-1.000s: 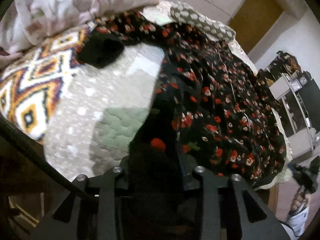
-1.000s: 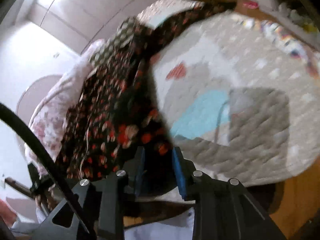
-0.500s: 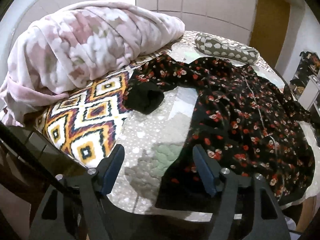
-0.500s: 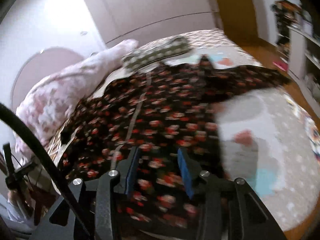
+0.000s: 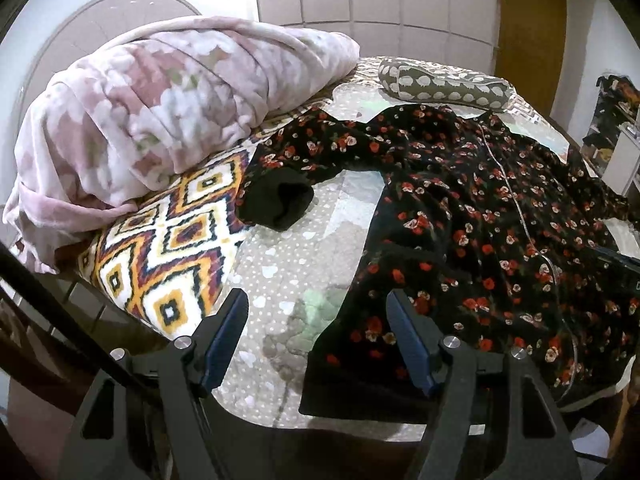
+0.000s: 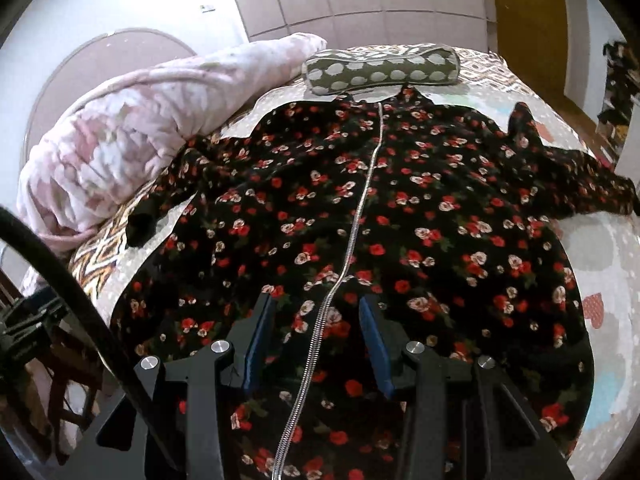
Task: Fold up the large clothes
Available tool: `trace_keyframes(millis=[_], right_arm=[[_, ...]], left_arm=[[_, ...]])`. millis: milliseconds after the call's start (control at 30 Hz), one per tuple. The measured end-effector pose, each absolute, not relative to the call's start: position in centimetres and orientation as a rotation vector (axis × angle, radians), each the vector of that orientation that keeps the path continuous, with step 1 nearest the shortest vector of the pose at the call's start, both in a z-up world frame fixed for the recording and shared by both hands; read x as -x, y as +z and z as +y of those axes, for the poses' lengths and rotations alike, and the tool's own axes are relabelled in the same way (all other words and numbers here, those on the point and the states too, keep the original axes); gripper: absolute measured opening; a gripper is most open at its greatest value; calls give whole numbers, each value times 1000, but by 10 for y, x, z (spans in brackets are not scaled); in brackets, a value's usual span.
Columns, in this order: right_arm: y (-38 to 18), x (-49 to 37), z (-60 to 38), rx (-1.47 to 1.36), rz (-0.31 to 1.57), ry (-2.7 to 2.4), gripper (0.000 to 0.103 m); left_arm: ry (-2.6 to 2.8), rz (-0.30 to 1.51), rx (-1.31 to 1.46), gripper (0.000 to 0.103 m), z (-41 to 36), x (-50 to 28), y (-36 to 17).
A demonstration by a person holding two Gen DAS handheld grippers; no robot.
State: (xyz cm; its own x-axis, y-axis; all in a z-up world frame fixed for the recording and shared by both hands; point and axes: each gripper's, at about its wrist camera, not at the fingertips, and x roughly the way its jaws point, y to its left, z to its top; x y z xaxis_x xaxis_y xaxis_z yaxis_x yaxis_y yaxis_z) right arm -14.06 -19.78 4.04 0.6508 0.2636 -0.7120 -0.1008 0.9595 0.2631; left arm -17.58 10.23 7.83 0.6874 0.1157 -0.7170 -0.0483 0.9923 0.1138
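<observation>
A black garment with red and white flowers lies spread flat on the bed, front up, with a silver zipper down its middle. Its left sleeve with a black cuff reaches toward the patterned blanket. The right sleeve stretches to the right. My left gripper is open and empty, above the garment's lower left edge. My right gripper is open and empty, above the lower part of the zipper.
A pink floral duvet is bunched at the back left. A grey spotted bolster pillow lies beyond the collar. An orange diamond-pattern blanket lies at the left bed edge. Shelving stands at the right.
Both grippers let go of the garment's hem and opened. The garment now lies flat on the bed, and both grippers have pulled back and up from it.
</observation>
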Motion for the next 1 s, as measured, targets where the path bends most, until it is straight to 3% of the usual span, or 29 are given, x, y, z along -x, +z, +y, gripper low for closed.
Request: trace_keyframes(millis=[1000], right_arm=[[-5, 77, -183, -226, 901, 220, 54]], left_arm=[[131, 856, 8, 71, 144, 88, 53]])
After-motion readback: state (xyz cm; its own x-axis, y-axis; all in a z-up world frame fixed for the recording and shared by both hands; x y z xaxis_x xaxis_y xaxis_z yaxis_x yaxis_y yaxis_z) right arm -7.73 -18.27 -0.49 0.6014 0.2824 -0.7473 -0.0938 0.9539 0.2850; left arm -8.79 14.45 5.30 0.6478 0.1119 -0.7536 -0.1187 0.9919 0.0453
